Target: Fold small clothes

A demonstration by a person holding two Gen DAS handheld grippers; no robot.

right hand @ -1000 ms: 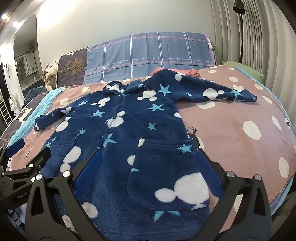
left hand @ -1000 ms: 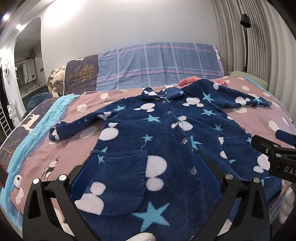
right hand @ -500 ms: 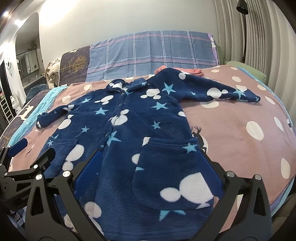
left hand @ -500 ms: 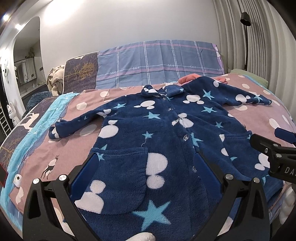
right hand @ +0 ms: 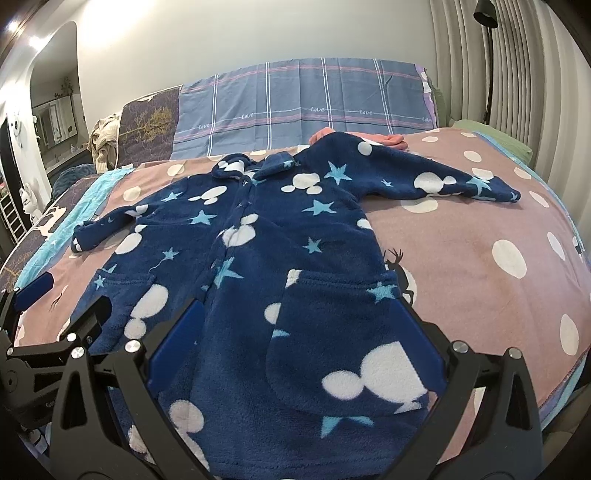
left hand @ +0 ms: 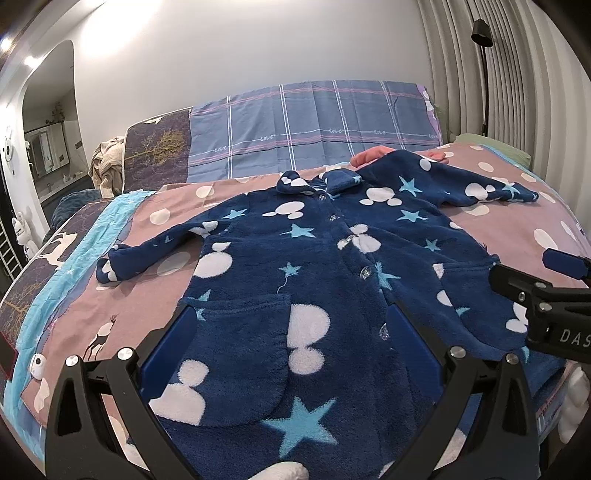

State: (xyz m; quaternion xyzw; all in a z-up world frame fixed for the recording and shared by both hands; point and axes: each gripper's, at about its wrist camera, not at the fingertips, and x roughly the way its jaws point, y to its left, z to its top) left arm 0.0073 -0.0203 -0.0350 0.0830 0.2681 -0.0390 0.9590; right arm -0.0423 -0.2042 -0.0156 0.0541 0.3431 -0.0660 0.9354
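A small navy fleece robe (left hand: 332, 258) with white mouse heads and light-blue stars lies flat and buttoned on the bed, collar at the far end, both sleeves spread out. My left gripper (left hand: 291, 325) is open wide just above the robe's left pocket near the hem. Over the right pocket of the robe (right hand: 258, 251), my right gripper (right hand: 299, 317) is also open wide. Neither holds any cloth. Each gripper shows at the edge of the other's view: the right gripper (left hand: 546, 299) and the left gripper (right hand: 40, 332).
The bedspread (right hand: 480, 240) is dusty pink with white dots; its front right edge drops off close to me. A plaid pillow (left hand: 314, 122) stands at the head, with a pink garment (left hand: 369, 153) behind the collar. Beige clothes (left hand: 107, 162) are heaped far left, and a floor lamp (left hand: 484, 33) stands far right.
Very little. The right wrist view has drifted a bit, so the robe sits slightly further right and higher in it. Both grippers stay open and the robe has not moved.
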